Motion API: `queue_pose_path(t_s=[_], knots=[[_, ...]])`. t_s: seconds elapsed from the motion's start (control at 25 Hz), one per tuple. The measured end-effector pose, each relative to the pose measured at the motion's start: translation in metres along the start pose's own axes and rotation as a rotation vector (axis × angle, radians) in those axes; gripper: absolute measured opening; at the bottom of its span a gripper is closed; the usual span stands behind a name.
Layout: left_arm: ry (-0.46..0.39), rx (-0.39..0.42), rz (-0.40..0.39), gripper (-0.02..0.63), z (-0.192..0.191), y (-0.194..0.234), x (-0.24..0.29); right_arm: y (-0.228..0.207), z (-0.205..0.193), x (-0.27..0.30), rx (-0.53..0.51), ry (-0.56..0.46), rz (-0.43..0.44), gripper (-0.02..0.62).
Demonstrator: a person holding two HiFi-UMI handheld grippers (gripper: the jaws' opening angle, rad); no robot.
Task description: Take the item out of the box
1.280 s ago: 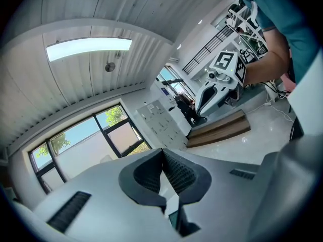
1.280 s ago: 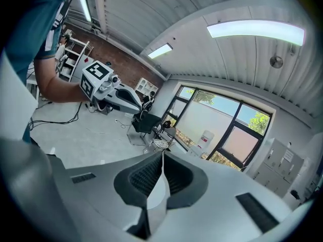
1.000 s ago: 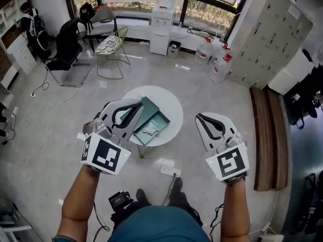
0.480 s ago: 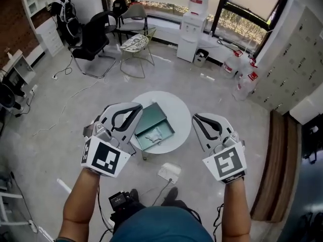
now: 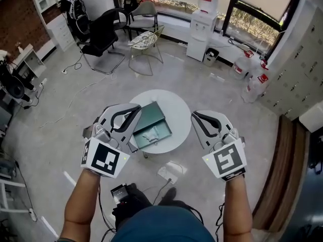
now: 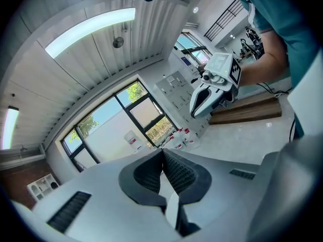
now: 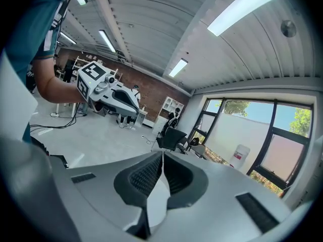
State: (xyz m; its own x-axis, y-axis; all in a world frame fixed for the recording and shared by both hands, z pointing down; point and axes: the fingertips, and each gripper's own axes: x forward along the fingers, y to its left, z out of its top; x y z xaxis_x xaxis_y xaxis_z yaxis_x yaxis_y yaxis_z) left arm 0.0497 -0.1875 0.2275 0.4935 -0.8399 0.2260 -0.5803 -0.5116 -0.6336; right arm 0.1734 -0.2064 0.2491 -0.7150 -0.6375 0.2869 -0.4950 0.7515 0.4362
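A green box (image 5: 153, 119) lies open on the small round white table (image 5: 175, 110) far below, in the head view. A pale crumpled item (image 5: 150, 133) rests inside the box's lower half. My left gripper (image 5: 135, 108) is held high above the table's left edge, jaws shut with nothing between them. My right gripper (image 5: 194, 116) hovers above the table's right edge, also shut and empty. In the left gripper view the left gripper (image 6: 162, 153) points at the windows, with the right gripper (image 6: 214, 84) beyond it. The right gripper (image 7: 162, 158) faces the room, and the left gripper (image 7: 108, 92) shows there.
A white power strip (image 5: 169, 174) with cables lies on the floor below the table. Behind it stand a wire chair (image 5: 146, 47), a black office chair (image 5: 103, 34), a water dispenser (image 5: 199, 26) and water jugs (image 5: 252, 82). A wooden bench (image 5: 275, 175) runs along the right.
The head view has swung, so the room and table slid slightly right and down. Both grippers stay raised and shut, nearly unmoved relative to the table.
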Motion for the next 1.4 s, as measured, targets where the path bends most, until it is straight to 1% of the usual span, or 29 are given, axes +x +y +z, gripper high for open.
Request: queue_pose_path(t_s=[0.08, 0.2, 0.28, 0.36, 0.44, 0.6, 0.76, 1.0, 1.16, 1.4], knots=[[0.001, -0.005, -0.006, 0.02, -0.003, -0.005, 0.013, -0.006, -0.011, 0.001, 0.007, 0.003, -0.002, 0.04], [-0.006, 0.012, -0.024, 0.02, -0.007, -0.009, 0.035, -0.018, -0.028, 0.006, 0.01, 0.01, -0.013, 0.04], [-0.019, 0.01, -0.044, 0.02, -0.011, -0.006, 0.051, -0.026, -0.037, 0.014, 0.044, 0.034, -0.031, 0.04], [-0.032, 0.007, -0.066, 0.02, -0.018, 0.001, 0.064, -0.034, -0.042, 0.025, 0.053, 0.055, -0.046, 0.04], [-0.04, -0.003, -0.091, 0.02, -0.03, 0.007, 0.074, -0.037, -0.045, 0.038, 0.048, 0.072, -0.06, 0.04], [-0.068, -0.021, -0.146, 0.02, -0.059, 0.018, 0.094, -0.036, -0.056, 0.063, 0.104, 0.117, -0.102, 0.04], [-0.085, -0.026, -0.182, 0.02, -0.085, 0.034, 0.113, -0.039, -0.065, 0.094, 0.139, 0.151, -0.118, 0.04], [-0.069, -0.037, -0.208, 0.02, -0.132, 0.052, 0.133, -0.034, -0.086, 0.145, 0.179, 0.187, -0.092, 0.04], [-0.037, -0.072, -0.221, 0.02, -0.172, 0.051, 0.143, -0.023, -0.109, 0.182, 0.202, 0.207, -0.05, 0.04], [0.015, -0.11, -0.232, 0.02, -0.231, 0.039, 0.154, 0.005, -0.152, 0.235, 0.23, 0.234, 0.027, 0.04]])
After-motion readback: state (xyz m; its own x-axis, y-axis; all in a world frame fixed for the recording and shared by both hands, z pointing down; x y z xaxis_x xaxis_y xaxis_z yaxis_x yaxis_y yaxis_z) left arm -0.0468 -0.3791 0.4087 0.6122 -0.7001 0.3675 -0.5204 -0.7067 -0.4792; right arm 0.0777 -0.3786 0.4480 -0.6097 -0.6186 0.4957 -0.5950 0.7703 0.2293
